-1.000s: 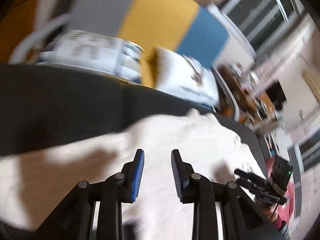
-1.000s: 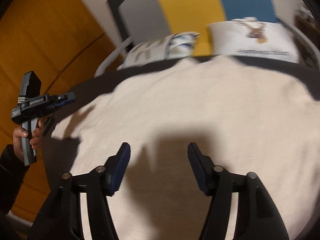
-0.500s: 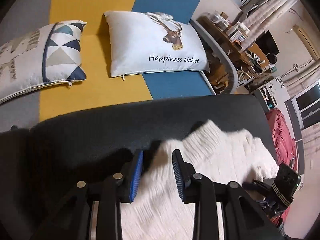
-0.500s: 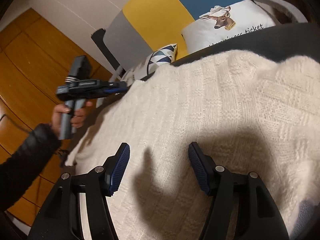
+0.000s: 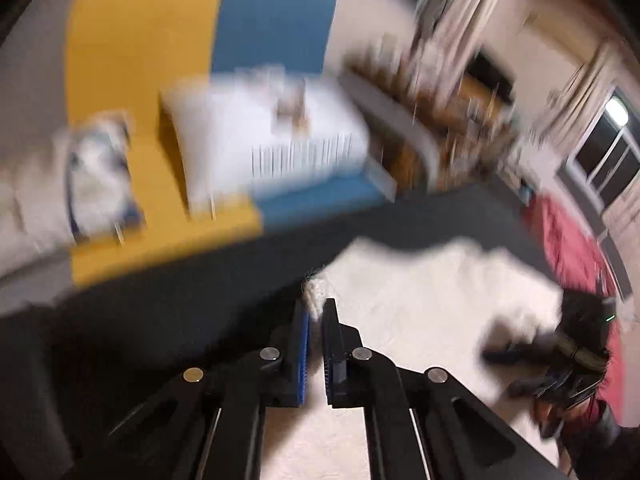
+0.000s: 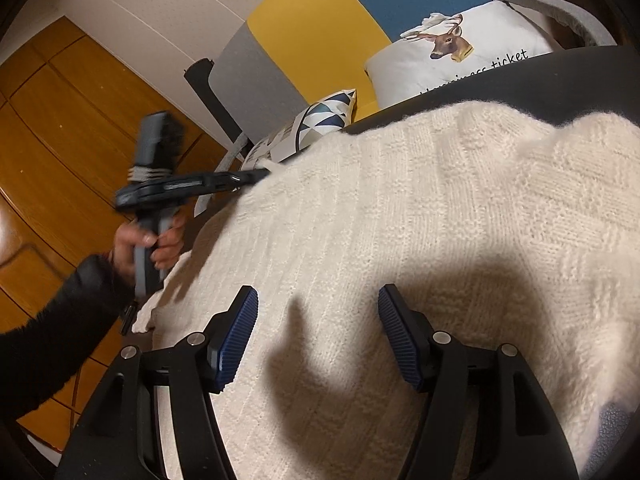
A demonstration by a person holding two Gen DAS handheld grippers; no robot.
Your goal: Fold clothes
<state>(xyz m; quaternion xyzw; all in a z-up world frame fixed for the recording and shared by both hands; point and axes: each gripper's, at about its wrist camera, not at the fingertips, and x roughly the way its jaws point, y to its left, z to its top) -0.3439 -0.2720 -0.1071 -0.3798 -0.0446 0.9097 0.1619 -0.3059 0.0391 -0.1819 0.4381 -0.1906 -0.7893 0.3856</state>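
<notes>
Dark tabletop point(image 6: 500, 80) before a yellow-and-blue sofa point(image 6: 320, 32) with two pillows. Cream knitted sweater point(image 6: 400, 220) spread flat across it. Left gripper point(image 5: 315, 312) clamped on the sweater's far left corner; right gripper point(image 6: 318, 312) over its middle, fingers apart, gripping nothing.

A deer-print pillow point(image 6: 460, 60) and triangle-patterned cushion point(image 6: 316, 124) lie on the striped sofa point(image 6: 320, 40).
</notes>
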